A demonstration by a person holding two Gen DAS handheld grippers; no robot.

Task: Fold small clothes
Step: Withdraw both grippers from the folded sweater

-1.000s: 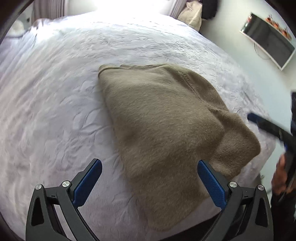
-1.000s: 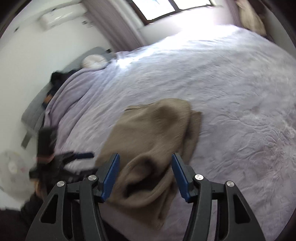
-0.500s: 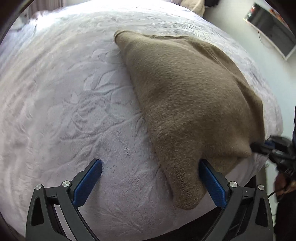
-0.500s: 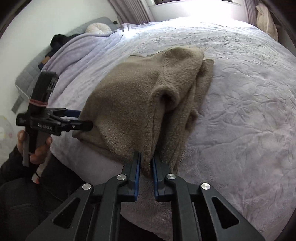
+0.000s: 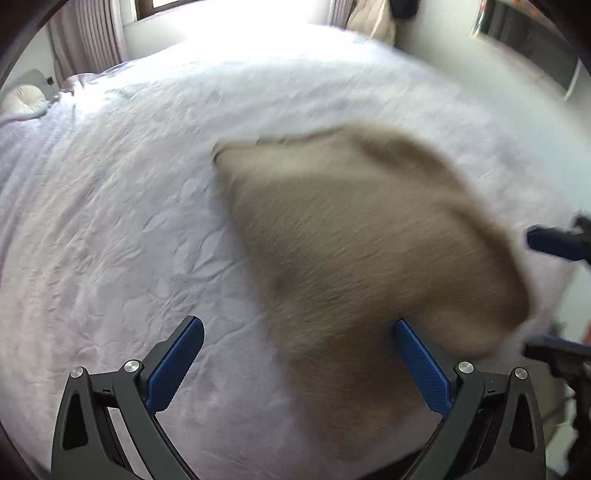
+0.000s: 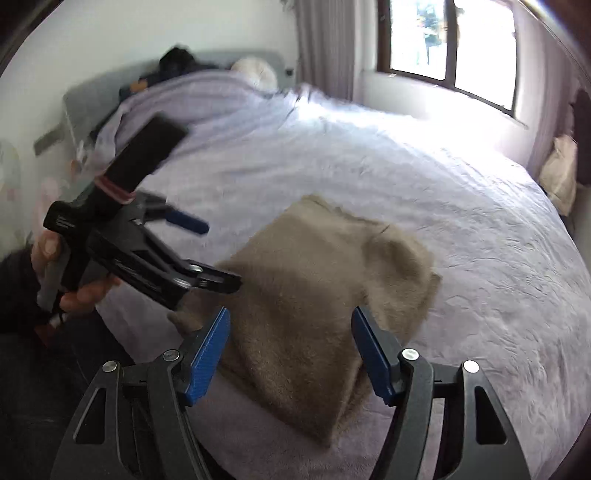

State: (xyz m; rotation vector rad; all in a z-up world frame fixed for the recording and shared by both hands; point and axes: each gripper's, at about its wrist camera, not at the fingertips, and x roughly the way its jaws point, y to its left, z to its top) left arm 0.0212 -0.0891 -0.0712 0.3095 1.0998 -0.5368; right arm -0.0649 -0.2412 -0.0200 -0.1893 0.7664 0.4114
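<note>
A brown fleece garment lies folded on the lilac bed, near the front edge. My left gripper hangs open over the garment's left border, touching nothing; the right wrist view shows it in a hand at the left. My right gripper hovers above the garment's near end with its jaws opening. The cloth lies below them, not pinched. In the blurred left wrist view its blue fingers show at the right edge.
A round cushion and dark clothes lie at the grey headboard. A window is behind the bed, a cream bag at its far right corner. A wall screen hangs on the right.
The right gripper was shut on the garment's raised fold half a second ago; it has let go and opened, and the cloth now lies flat. The left gripper stayed open and drew back.
</note>
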